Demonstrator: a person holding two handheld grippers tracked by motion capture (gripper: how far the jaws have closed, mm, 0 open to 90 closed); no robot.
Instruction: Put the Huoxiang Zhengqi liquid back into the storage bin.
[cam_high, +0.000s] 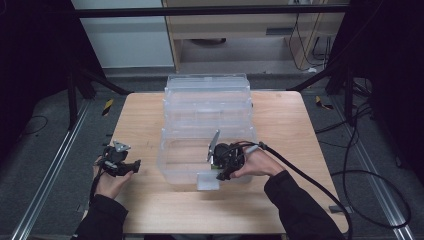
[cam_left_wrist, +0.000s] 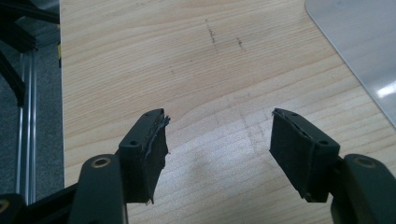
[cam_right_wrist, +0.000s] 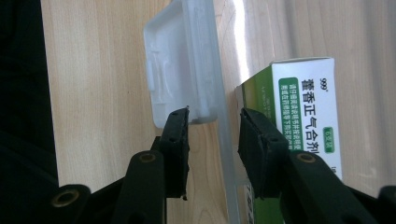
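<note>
Resting on the light wooden table (cam_high: 150, 210), the clear lidded plastic box (cam_high: 207, 120) was straddled at its near wall latch (cam_right_wrist: 180, 65) by the part-closed right gripper (cam_right_wrist: 212, 140); the left gripper (cam_left_wrist: 219, 154) was held agape, nothing between.

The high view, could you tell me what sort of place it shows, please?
Probably a lab or recording workspace rather than a home: a plain wooden table holding a clear plastic box, metal floor rails, loose black cables and dark frame struts around it.
</note>
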